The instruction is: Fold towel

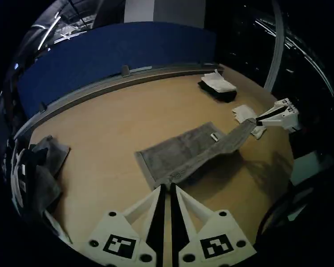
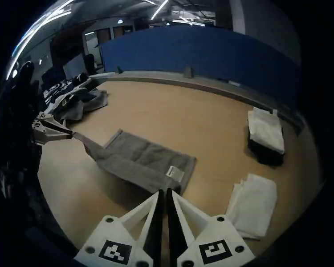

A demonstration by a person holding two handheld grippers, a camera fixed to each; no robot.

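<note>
A grey towel lies flat on the wooden table, its near long edge lifted off the wood. At the bottom of the left gripper view, my left gripper is shut on one corner of that edge. My right gripper holds the other corner, so the edge hangs taut between them. In the right gripper view, the right gripper pinches the towel beside its white label. Far off on the left, the left gripper grips the opposite corner.
A stack of folded white and black towels sits near the blue partition. A folded white cloth lies close to the right gripper. A heap of grey cloths occupies the table's other end.
</note>
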